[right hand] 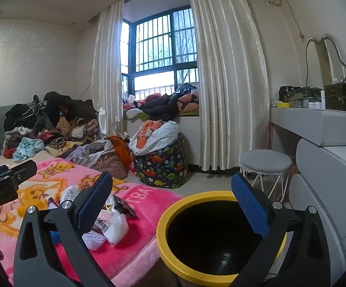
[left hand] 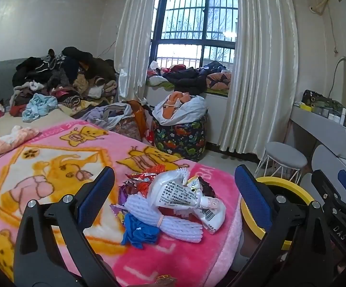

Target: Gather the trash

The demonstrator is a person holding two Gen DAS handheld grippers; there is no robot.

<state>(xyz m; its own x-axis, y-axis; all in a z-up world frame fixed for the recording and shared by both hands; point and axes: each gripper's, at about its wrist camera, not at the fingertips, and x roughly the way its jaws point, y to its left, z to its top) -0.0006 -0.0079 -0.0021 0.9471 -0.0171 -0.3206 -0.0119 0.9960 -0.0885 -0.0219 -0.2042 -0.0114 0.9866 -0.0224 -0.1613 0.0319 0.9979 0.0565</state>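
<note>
1. Hand-held gripper on the left stands wide apart with nothing between its blue pads, aimed slightly down at the trash pile; the right hand-held gripper is equally spread and empty, hovering over the bin's mouth.
2. Trash lies heaped near the corner of the bed on a pink cartoon blanket: a white printed wrapper with a barcode, white foam fruit netting, a crumpled blue scrap and red and purple foil wrappers, all touching or overlapping.
3. Just beside the bed edge stands the black bin with a yellow rim. Its inside looks dark and, as far as the right view shows, empty.
4. By my reading the task is at its start: no piece is gripped, none is seen in the bin, and the whole pile is left to move.
5. A further foil scrap shows at the bottom edge of the left view, so more may lie out of sight.
6. Farther out are a dinosaur-print laundry basket, a heap of clothes on the bed, a grey stool, and a desk with bottles beside the curtained window.
</note>
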